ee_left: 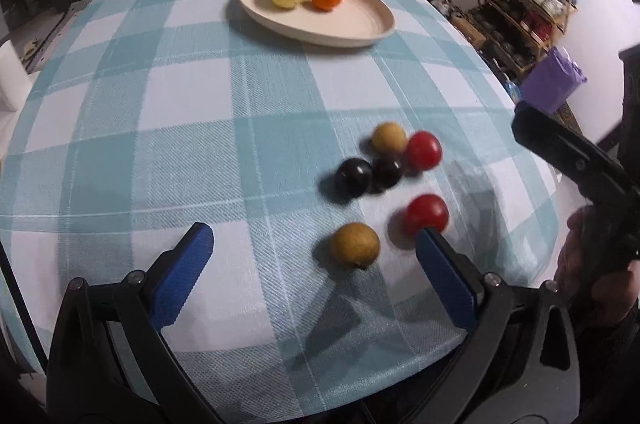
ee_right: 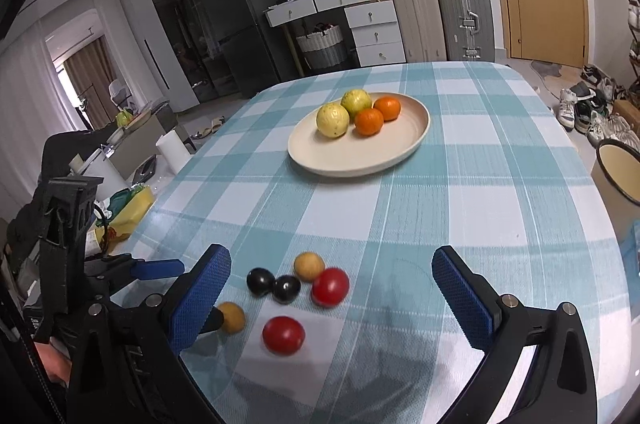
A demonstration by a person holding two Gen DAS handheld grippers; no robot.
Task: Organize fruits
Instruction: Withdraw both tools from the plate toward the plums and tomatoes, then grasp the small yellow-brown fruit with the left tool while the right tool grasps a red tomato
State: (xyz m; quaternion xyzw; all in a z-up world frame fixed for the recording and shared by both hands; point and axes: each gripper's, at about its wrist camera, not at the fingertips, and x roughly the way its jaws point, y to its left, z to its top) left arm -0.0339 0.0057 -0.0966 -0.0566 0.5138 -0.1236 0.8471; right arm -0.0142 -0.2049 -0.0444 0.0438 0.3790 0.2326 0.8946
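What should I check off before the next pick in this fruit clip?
1. Left gripper jaws open and empty: ok.
2. Right gripper jaws open and empty: ok.
3. Free space on the plate beside its two yellow-green fruits and two oranges: ok.
4. Near tan fruit stands apart from the other loose fruits, so an easy first pick: ok.
5. Two dark plums touch each other, so a grasp may nudge one: not ok.
6. Sharp view: left wrist picture blurred, right one fairly clear: cannot tell.
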